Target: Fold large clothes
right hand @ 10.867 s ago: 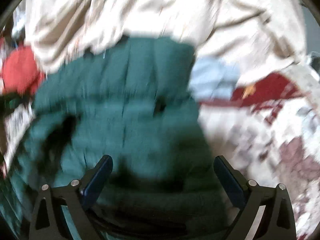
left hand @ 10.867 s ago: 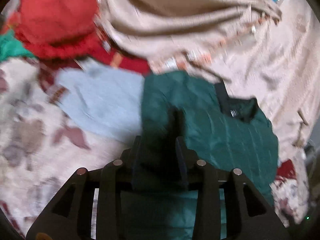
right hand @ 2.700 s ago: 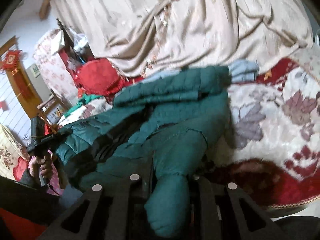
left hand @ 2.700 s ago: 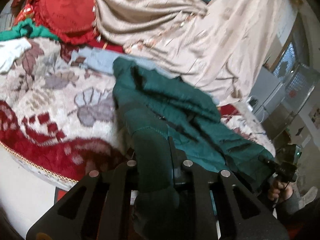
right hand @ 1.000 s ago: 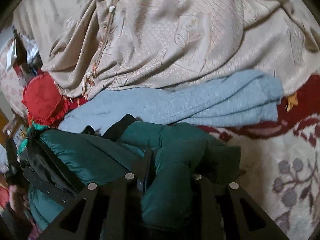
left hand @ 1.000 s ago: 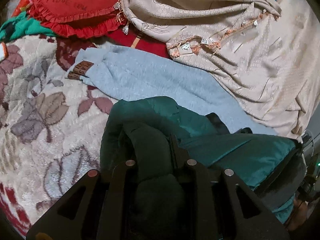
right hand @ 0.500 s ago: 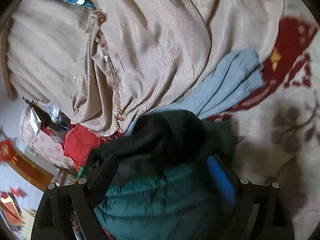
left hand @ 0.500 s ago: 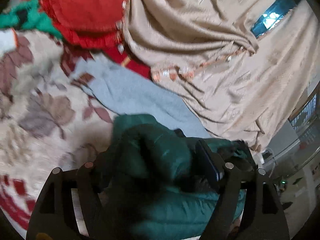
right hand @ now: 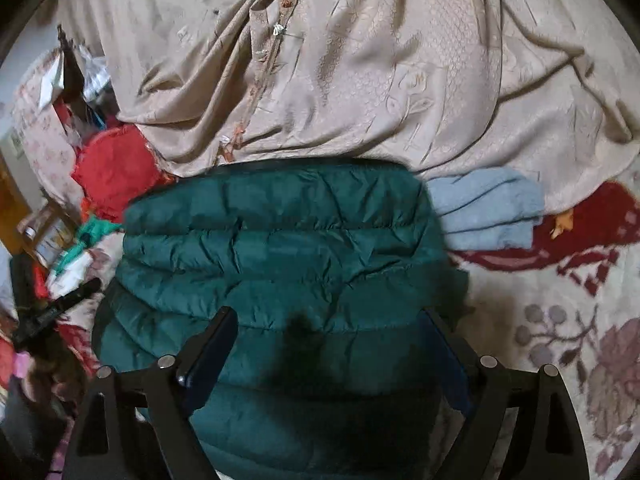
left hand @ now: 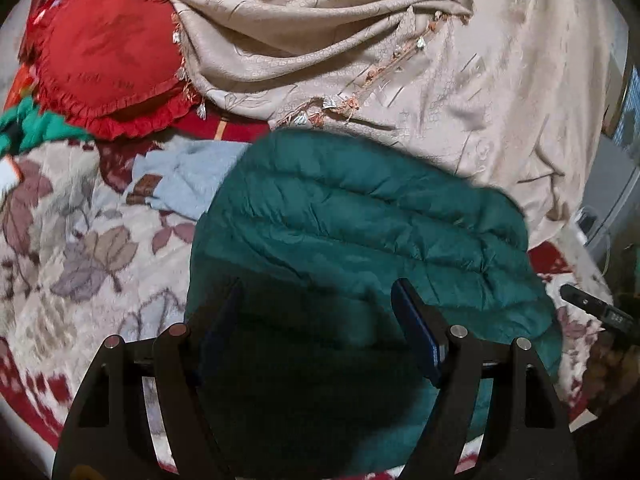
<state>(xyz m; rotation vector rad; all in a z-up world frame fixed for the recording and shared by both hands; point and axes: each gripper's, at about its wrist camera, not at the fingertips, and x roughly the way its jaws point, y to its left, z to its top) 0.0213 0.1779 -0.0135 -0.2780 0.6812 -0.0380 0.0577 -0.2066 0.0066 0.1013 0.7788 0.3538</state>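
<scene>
Now both pairs of fingers, left (left hand: 316, 328) and right (right hand: 332, 354), have just spread and released the green jacket (left hand: 360, 236); it lies folded on the bed (left hand: 80, 248), near the grey garment (right hand: 486, 208). This fold appears complete.

Quilted, faintly shiny green jacket (left hand: 360, 216); plush floral blanket (left hand: 80, 248); satiny beige drape (left hand: 500, 92).
</scene>
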